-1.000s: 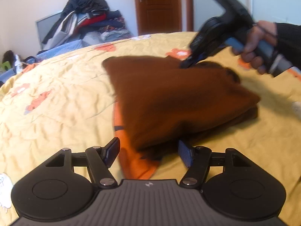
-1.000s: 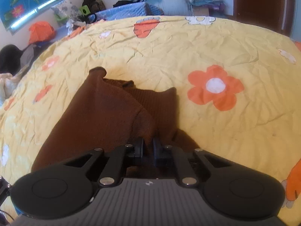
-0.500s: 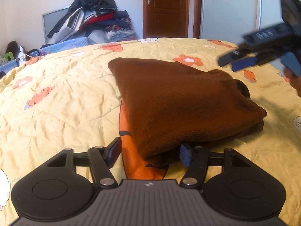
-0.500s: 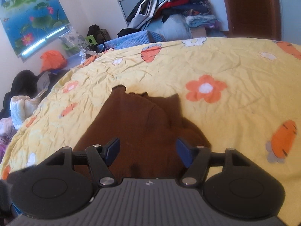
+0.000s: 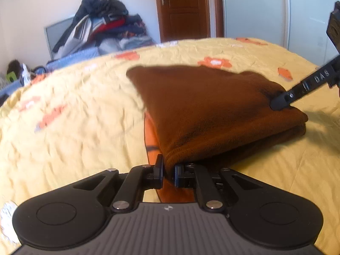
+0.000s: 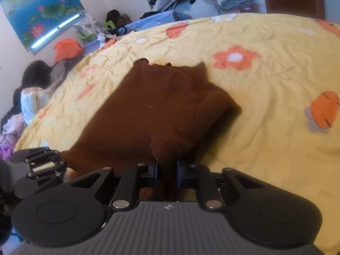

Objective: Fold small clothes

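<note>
Now the big yellow bed [image 5: 74, 114] holds a brown sweater [image 5: 208, 106], folded flat, running long from the near claws toward the far side. The left claw [image 5: 169, 173] is pinched shut on its near left corner. The right claw [image 6: 166, 174] is closing on the near right corner, cloth between its pads.

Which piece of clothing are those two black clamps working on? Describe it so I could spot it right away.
Look at the big bed with the yellow flowered bedspread. In its middle lies a folded brown garment, thick and fleecy. It is the only clothing on the bed, plain dark brown against the orange flower print, unlike the mixed heap of clothes piled by the far wall.
</note>
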The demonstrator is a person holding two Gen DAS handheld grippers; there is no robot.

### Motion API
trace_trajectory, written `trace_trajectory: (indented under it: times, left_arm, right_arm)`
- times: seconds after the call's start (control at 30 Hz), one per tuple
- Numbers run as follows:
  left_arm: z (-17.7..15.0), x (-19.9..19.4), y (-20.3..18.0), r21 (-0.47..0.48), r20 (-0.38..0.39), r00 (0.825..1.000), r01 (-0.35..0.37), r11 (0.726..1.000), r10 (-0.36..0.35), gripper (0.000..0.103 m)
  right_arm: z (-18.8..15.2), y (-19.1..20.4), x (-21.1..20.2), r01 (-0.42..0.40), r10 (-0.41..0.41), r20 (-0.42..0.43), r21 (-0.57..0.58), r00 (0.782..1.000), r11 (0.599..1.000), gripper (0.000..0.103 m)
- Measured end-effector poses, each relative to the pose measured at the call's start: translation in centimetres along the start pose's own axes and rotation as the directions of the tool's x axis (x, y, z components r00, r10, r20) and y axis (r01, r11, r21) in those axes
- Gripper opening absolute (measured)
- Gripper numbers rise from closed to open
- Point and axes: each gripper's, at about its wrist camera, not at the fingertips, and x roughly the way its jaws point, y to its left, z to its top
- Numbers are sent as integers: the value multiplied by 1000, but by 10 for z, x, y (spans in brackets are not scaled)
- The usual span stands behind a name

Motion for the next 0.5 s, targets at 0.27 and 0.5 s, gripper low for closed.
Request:
trace_trajectory:
  times: [0.27, 0.5]
  left_arm:
    - [-5, -42, 0, 49, 27, 996, 89, 995, -90, 12]
    - [31, -17, -5, -123, 96, 977, 199, 972, -188, 63]
  right_arm:
    - [-1, 9, -32, 33, -34, 100, 19, 994, 999, 67]
    - [22, 35, -30, -99, 94, 179, 17, 979, 995, 72]
